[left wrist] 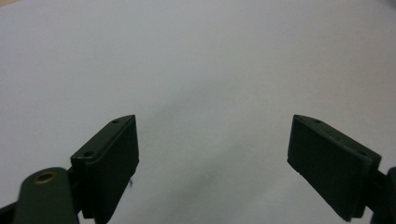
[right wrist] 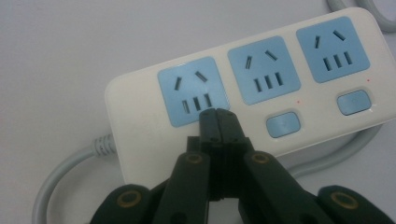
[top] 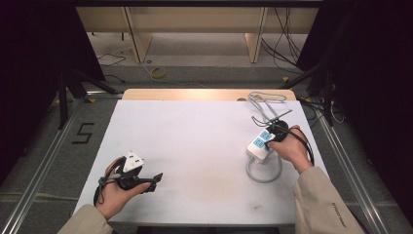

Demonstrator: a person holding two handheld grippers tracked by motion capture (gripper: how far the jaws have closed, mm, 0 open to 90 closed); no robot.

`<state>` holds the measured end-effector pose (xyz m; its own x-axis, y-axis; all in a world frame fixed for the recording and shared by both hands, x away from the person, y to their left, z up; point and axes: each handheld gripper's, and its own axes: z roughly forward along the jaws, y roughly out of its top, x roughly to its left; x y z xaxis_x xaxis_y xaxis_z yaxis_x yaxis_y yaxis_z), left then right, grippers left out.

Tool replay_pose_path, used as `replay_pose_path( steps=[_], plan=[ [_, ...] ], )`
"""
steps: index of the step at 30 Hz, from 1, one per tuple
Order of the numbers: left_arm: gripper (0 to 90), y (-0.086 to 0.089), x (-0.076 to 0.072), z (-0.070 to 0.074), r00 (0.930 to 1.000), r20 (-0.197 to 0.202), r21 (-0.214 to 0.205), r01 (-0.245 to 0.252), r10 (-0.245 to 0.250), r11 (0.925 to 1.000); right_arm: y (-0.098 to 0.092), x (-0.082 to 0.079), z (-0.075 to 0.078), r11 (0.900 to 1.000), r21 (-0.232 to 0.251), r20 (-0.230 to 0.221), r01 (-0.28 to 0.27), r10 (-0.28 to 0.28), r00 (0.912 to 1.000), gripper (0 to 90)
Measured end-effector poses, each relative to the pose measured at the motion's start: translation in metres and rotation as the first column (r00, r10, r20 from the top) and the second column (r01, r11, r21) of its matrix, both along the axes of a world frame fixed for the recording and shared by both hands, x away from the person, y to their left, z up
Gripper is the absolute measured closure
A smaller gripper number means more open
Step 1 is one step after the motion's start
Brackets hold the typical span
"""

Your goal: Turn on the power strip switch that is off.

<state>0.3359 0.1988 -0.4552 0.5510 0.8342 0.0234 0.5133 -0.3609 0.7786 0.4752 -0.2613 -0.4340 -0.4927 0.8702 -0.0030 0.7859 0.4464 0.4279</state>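
White plastic power strip (right wrist: pixel 243 88), rounded, three blue sockets: right gripper (right wrist: pixel 218 114) jaws pressed together, tips over it; left gripper (left wrist: pixel 212 154) jaws spread.

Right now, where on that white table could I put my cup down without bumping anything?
The broad middle of the white table is bare, between the left gripper and the power strip; so is the far left corner. The right side is crowded: the right gripper, jaws shut, tips at the strip's end switch, with the grey cable looping toward the person and more cord behind.
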Motion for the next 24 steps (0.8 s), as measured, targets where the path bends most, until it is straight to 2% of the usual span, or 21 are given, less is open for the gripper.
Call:
replay_pose_path(
  steps=[15, 24],
  plan=[
    [16.2, -0.0004, -0.0001, -0.0001, 1.0, -0.001, 0.0, 0.0, 0.0, 1.0, 0.0011, -0.0037, 0.0006, 1.0, -0.009, 0.029, 0.002, -0.002, 0.9996, 90.0],
    [16.3, -0.0002, 0.0, 0.0001, 1.0, 0.0, 0.0, 0.001, -0.001, 1.0, 0.0025, -0.0071, 0.004, 0.9999, 0.014, 0.065, 0.003, -0.004, 0.9979, 90.0]
  ],
)
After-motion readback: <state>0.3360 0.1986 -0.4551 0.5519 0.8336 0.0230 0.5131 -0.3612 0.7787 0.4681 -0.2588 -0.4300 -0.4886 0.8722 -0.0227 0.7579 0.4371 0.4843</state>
